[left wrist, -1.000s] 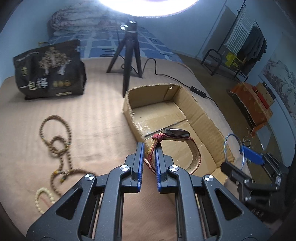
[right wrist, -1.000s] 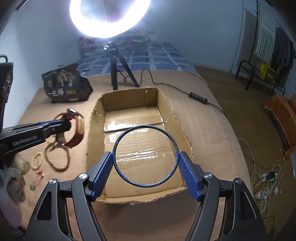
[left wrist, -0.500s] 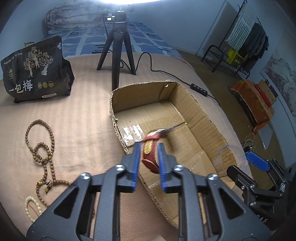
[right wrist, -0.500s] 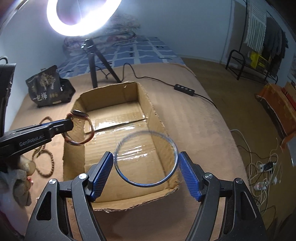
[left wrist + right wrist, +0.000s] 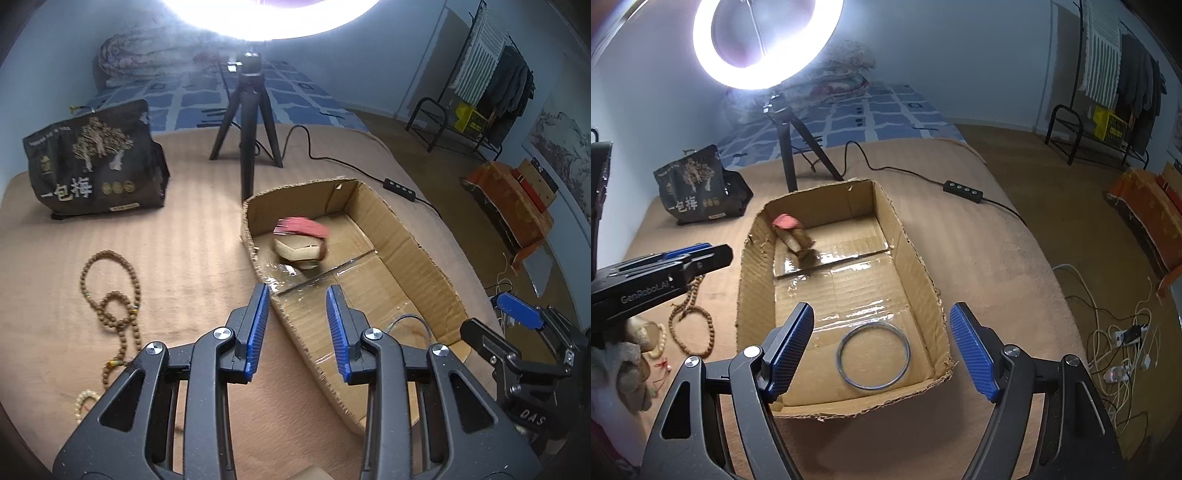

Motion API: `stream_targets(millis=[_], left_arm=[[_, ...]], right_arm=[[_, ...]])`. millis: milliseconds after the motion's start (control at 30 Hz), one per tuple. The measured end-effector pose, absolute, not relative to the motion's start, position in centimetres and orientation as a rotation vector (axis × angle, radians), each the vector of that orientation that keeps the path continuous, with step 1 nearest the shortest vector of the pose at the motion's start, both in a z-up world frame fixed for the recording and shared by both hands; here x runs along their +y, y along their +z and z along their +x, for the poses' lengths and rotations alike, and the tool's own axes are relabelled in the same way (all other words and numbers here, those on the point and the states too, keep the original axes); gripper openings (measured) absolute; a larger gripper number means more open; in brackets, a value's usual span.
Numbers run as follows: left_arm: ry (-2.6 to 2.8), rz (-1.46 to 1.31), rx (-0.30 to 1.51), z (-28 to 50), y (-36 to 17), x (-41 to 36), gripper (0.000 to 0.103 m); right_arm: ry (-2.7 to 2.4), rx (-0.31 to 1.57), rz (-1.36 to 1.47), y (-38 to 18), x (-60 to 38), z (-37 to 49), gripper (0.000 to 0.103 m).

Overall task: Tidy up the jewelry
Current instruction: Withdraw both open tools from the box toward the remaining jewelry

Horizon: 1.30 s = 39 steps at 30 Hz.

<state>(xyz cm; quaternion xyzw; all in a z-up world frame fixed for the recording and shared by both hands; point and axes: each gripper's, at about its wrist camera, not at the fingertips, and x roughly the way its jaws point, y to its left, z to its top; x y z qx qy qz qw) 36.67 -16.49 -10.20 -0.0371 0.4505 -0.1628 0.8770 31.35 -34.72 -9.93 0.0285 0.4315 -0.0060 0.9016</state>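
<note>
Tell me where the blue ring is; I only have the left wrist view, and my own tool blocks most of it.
Observer: The blue ring lies flat on the floor of the cardboard box, close to its near-right corner.
Operator: Is the right tool gripping anything?
Observer: No. The right tool is wide open, and nothing is pinched between its blue pads.

Corrugated cardboard forms the box [image 5: 923, 273], its floor patched with glossy tape; the bangle [image 5: 873, 355] looks smooth metal; wooden beads [image 5: 110, 295] lie on matt ribbed cloth.
</note>
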Motion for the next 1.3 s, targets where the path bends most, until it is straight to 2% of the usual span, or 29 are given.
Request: stream_targets(millis=[500,533,567,633,900,1300], left_arm=[[-0.270,-0.062,0.863,31.5,-6.1,-9.8,0.032],[-0.266,-0.062,0.860,31.0,-5.8,-9.2,0.034],[-0.262,-0.063,0.854,30.4,-5.5,-8.4,0.046],[-0.246,-0.060,0.834,29.2,-4.8,-7.0,0.057],[-0.189,-0.056,0.838,26.3,-4.8,-1.7,0.057],[-0.152,-0.115,0.928,24.9,-9.6,3.5,0.057]], right_arm=[[0.043,0.812,0.074,-7.5,-32.2,28.9,0.076],[0.053,0.807,0.081,-7.4,-31.9,28.6,0.076],[0.062,0.804,0.081,-7.2,-31.7,28.3,0.076],[0.083,0.794,0.070,-6.9,-31.0,27.6,0.076],[0.157,0.787,0.001,-7.0,-28.0,25.5,0.076],[0.333,0.891,-0.043,-10.4,-21.8,22.8,0.077]])
